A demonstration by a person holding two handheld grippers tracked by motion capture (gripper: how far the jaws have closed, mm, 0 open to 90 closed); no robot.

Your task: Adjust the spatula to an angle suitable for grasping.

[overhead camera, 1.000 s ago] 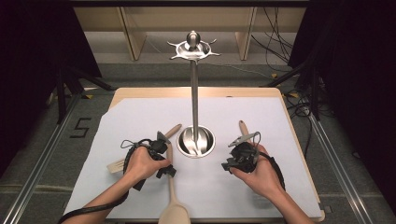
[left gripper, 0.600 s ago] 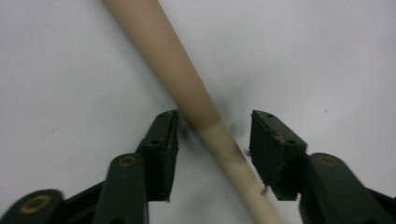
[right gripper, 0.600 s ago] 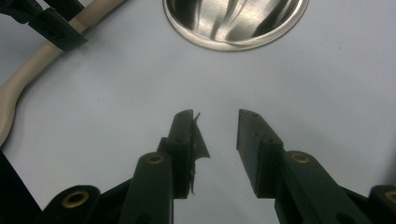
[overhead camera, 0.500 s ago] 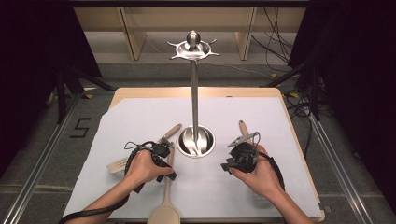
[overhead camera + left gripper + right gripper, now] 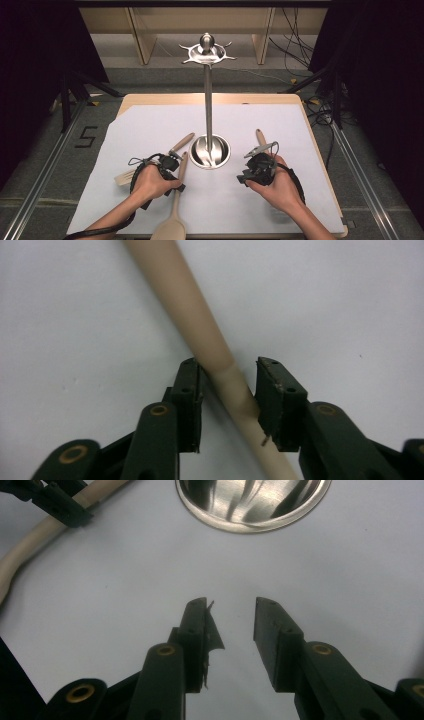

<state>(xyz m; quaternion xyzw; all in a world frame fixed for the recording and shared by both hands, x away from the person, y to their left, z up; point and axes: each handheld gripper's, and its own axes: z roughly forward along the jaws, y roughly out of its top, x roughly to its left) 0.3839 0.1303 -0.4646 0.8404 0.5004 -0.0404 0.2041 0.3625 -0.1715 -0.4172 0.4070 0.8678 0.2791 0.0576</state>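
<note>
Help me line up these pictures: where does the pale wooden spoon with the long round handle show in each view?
High view: the pale wooden spoon lies at bottom centre, bowl toward the person.
Left gripper view: its handle crosses diagonally, passing between the open jaws.
Right gripper view: the handle curves along the upper left edge.
Shared landmark: the left gripper straddling the handle, seen at top left in the right gripper view.

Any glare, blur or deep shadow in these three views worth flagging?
High view: side edges fall into black, sheet evenly lit. Left gripper view: spoon handle soft, out of focus up close. Right gripper view: bright streaky reflections on the metal base.
</note>
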